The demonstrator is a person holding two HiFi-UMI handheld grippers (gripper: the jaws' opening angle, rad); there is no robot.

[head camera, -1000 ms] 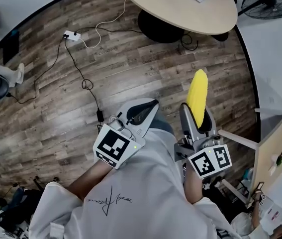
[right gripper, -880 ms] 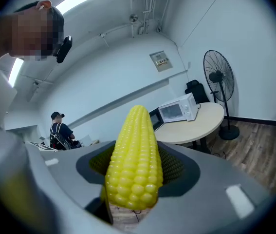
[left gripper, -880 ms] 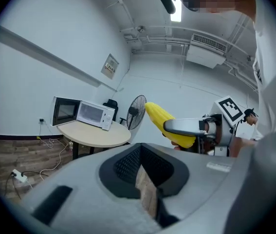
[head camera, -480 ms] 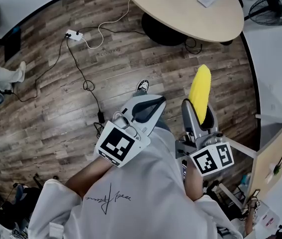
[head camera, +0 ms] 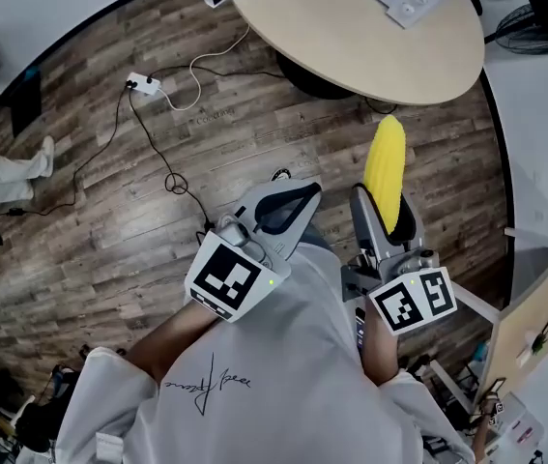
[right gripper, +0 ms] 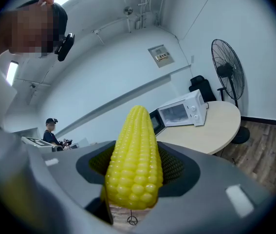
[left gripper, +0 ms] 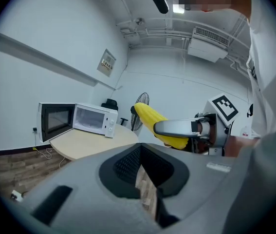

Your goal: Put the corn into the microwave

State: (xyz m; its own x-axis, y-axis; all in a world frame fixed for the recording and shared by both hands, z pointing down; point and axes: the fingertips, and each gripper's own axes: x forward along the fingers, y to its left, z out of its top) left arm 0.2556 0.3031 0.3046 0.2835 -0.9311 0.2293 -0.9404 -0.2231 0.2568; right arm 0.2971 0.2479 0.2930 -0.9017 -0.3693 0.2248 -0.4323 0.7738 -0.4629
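Note:
A yellow corn cob (head camera: pixel 386 167) stands nearly level in my right gripper (head camera: pixel 382 222), which is shut on its lower end; the tip points toward the round table (head camera: pixel 351 37). In the right gripper view the corn (right gripper: pixel 134 155) fills the gap between the grey jaws, and the white microwave (right gripper: pixel 181 110) stands on the table beyond with its door swung open. My left gripper (head camera: pixel 278 211) is held beside the right one, shut with nothing in it. From the left gripper view the microwave (left gripper: pixel 91 118) shows its open door (left gripper: pixel 55 121), with the corn (left gripper: pixel 150 118) to the right.
A pedestal fan (right gripper: pixel 228 65) stands right of the table. A power strip and cables (head camera: pixel 143 85) lie on the wooden floor to the left. A wooden board and clutter (head camera: pixel 530 317) are at the right edge. A person (right gripper: pixel 51 130) stands far off by a bench.
Both grippers have moved forward toward the table, the corn still in the right one. The table and microwave now sit lower and larger in the head view.

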